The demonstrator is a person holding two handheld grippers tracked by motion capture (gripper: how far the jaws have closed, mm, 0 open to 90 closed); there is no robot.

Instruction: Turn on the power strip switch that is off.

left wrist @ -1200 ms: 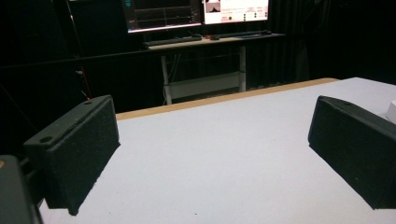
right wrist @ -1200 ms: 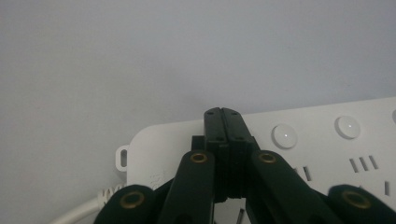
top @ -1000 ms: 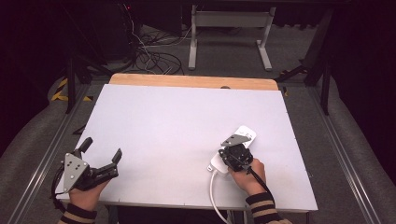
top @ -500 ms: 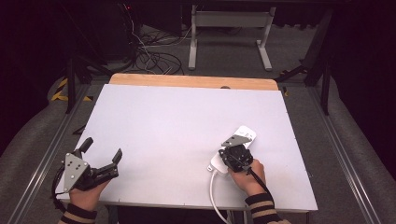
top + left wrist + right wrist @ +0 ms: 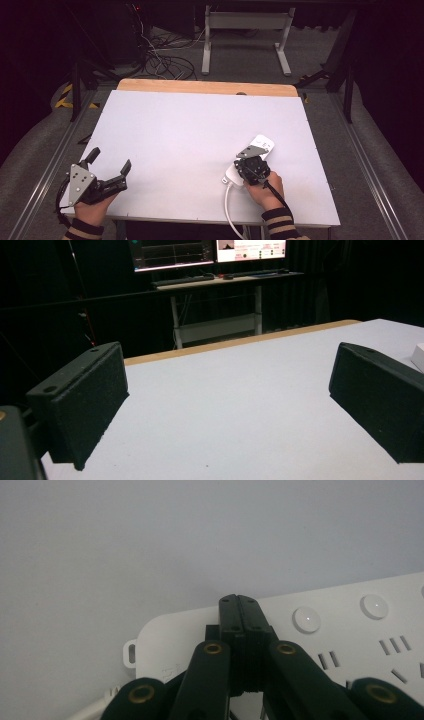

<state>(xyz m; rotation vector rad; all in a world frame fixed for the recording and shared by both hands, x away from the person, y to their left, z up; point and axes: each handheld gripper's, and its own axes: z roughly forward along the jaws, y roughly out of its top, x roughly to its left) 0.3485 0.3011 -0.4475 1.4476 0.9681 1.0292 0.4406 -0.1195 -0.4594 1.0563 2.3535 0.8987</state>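
Even overhead light falls on the white table (image 5: 200,135), which reads bright and free of glare in the high view, while the floor and the room around it sink into near black and the picture is soft with little fine detail. In the left gripper view the tabletop is dimmer and bluish, the two black jaws are close and slightly blurred with faint soft shadows beneath them, and the lit monitors (image 5: 207,251) at the top are blown out and unreadable. The right gripper view is evenly lit and grey-toned, with the white power strip (image 5: 350,625) fairly crisp, tiny highlights on its round buttons, and a gentle shading toward the frame's corners.
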